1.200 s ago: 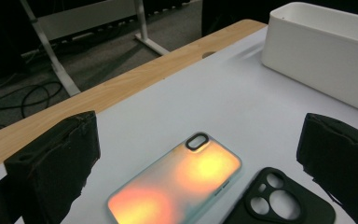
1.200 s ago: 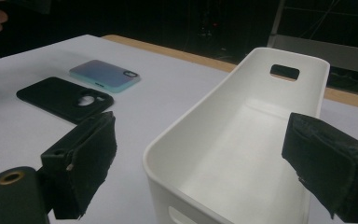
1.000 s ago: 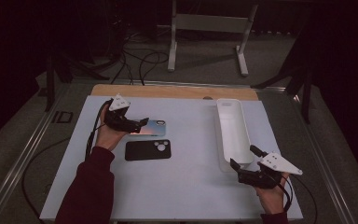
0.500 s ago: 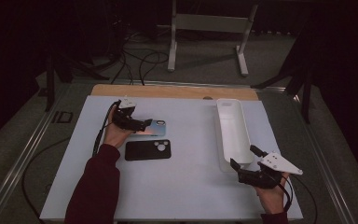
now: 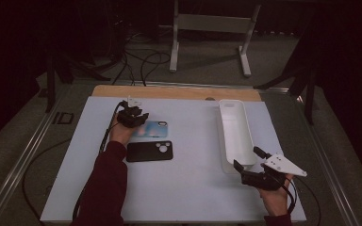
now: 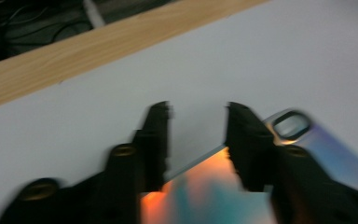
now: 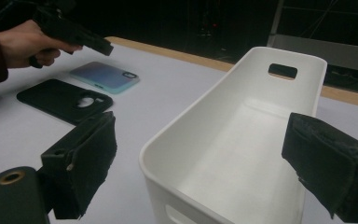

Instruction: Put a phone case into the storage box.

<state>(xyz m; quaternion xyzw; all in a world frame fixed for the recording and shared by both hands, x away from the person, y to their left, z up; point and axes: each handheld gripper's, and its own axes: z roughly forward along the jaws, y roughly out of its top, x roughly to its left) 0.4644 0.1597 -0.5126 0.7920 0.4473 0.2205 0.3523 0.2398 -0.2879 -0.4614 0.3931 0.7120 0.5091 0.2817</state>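
At about nine o'clock on the pale surface (image 5: 188,188), the left tool (image 5: 139,118) has just been narrowing its jaws over the near end of the blue phone case (image 5: 154,128); the case edge lies between them, though whether the pads press it I cannot tell. Just at its six o'clock lies a black phone case (image 5: 149,151). At three o'clock stands a long white bin (image 5: 235,132). The right tool (image 5: 247,160) gapes wide at the bin's near end, straddling it and gripping nothing.

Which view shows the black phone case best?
The high view: the black phone case lies whole and flat on the table, camera cutout visible, just in front of the iridescent phone case. The right gripper view shows it obliquely, its near corner behind a jaw.
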